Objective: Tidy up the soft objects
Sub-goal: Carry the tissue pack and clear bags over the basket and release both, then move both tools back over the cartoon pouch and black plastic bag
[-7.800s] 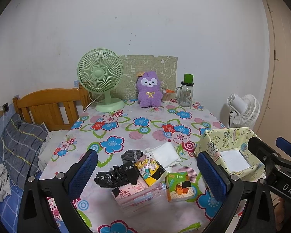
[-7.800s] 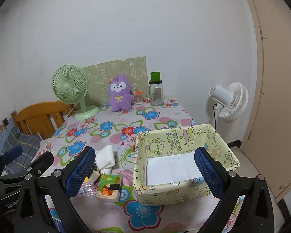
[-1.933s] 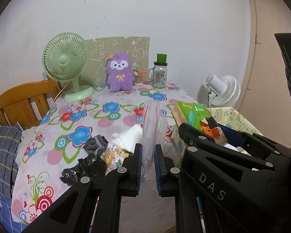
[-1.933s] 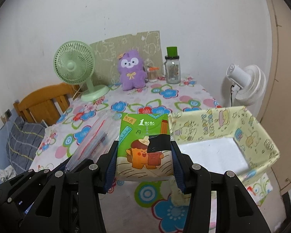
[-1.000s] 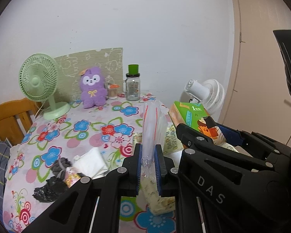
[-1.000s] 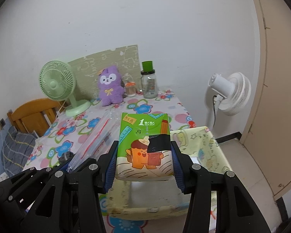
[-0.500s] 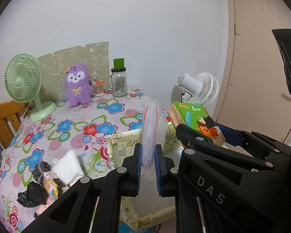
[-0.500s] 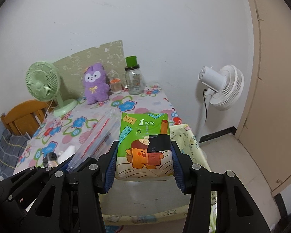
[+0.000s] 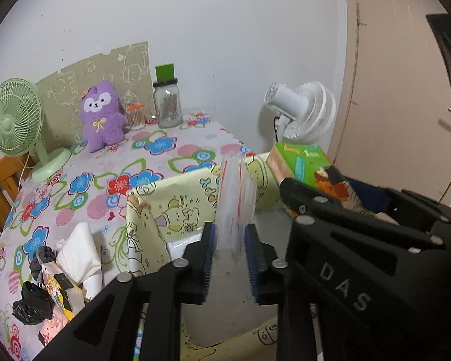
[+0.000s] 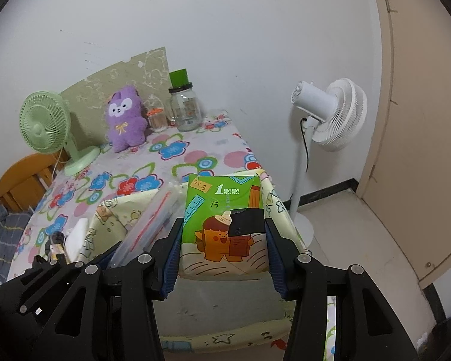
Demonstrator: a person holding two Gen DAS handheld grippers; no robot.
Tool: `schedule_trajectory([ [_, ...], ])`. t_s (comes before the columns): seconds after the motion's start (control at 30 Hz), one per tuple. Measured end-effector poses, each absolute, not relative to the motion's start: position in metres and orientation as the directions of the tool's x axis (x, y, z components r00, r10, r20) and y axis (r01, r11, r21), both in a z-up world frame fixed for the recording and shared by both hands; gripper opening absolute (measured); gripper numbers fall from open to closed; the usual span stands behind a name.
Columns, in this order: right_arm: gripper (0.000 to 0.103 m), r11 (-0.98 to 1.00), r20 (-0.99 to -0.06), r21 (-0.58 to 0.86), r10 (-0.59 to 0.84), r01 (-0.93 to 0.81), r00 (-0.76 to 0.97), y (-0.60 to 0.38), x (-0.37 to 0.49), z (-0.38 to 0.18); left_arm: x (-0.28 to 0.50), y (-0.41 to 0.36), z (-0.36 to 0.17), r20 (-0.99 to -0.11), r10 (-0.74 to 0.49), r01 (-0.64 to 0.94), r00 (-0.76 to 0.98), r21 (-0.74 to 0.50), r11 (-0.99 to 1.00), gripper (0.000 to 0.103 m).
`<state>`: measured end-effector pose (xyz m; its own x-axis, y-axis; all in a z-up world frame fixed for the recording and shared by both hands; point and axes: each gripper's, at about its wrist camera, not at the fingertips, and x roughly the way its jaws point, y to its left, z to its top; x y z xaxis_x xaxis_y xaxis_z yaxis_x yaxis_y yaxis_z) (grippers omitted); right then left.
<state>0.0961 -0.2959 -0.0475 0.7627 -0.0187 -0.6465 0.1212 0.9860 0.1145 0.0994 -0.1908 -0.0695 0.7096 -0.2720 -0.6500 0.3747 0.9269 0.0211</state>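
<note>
While the left gripper [image 9: 230, 248], its jaws opening, lets the limp, slippery clear plastic pouch [image 9: 236, 198] sag above the pale yellow cartoon-print fabric box [image 9: 165, 204], the right gripper [image 10: 224, 240] squeezes the light, squashy green tissue pack [image 10: 225, 219] by its sides over that box.
</note>
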Motion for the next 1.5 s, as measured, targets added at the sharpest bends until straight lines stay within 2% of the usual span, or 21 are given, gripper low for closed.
schedule_trajectory([
  [0.17, 0.053, 0.985, -0.660, 0.119, -0.013, 0.122, 0.752, -0.298, 0.100, -0.053, 0.104, -0.192, -0.073, -0.674, -0.248, 0.366, 0.696, 0.035, 0.930, 0.047],
  [0.23, 0.053, 0.986, -0.662, 0.121, -0.010, 0.119, 0.749, -0.298, 0.102, -0.054, 0.106, -0.192, -0.073, -0.686, -0.241, 0.365, 0.686, 0.039, 0.930, 0.064],
  [0.3, 0.053, 0.986, -0.663, 0.122, -0.005, 0.115, 0.748, -0.298, 0.104, -0.054, 0.107, -0.191, -0.073, -0.693, -0.236, 0.363, 0.681, 0.038, 0.931, 0.067],
  [0.4, 0.054, 0.986, -0.670, 0.127, 0.004, 0.109, 0.743, -0.297, 0.107, -0.055, 0.110, -0.191, -0.072, -0.698, -0.232, 0.361, 0.677, 0.040, 0.932, 0.078],
  [0.53, 0.055, 0.985, -0.676, 0.140, 0.019, 0.103, 0.737, -0.297, 0.110, -0.056, 0.112, -0.193, -0.071, -0.697, -0.224, 0.367, 0.681, 0.061, 0.928, 0.086],
  [0.67, 0.058, 0.990, -0.684, 0.117, 0.022, 0.080, 0.729, -0.292, 0.111, -0.057, 0.113, -0.193, -0.071, -0.699, -0.211, 0.364, 0.683, 0.076, 0.928, 0.089],
  [0.77, 0.081, 0.990, -0.675, 0.123, 0.034, 0.067, 0.737, -0.288, 0.108, -0.055, 0.115, -0.189, -0.069, -0.698, -0.226, 0.368, 0.680, 0.058, 0.928, 0.092],
  [0.8, 0.085, 0.989, -0.663, 0.129, 0.034, 0.069, 0.748, -0.286, 0.105, -0.053, 0.115, -0.188, -0.067, -0.694, -0.230, 0.370, 0.682, 0.057, 0.927, 0.092],
  [1.03, 0.092, 0.989, -0.642, 0.116, 0.006, 0.089, 0.767, -0.276, 0.096, -0.039, 0.109, -0.177, -0.057, -0.676, -0.234, 0.368, 0.699, 0.059, 0.928, 0.098],
  [1.5, 0.101, 0.993, -0.586, 0.083, -0.023, 0.089, 0.810, -0.232, 0.067, -0.007, 0.080, -0.131, -0.027, -0.609, -0.237, 0.353, 0.757, 0.075, 0.933, 0.100],
])
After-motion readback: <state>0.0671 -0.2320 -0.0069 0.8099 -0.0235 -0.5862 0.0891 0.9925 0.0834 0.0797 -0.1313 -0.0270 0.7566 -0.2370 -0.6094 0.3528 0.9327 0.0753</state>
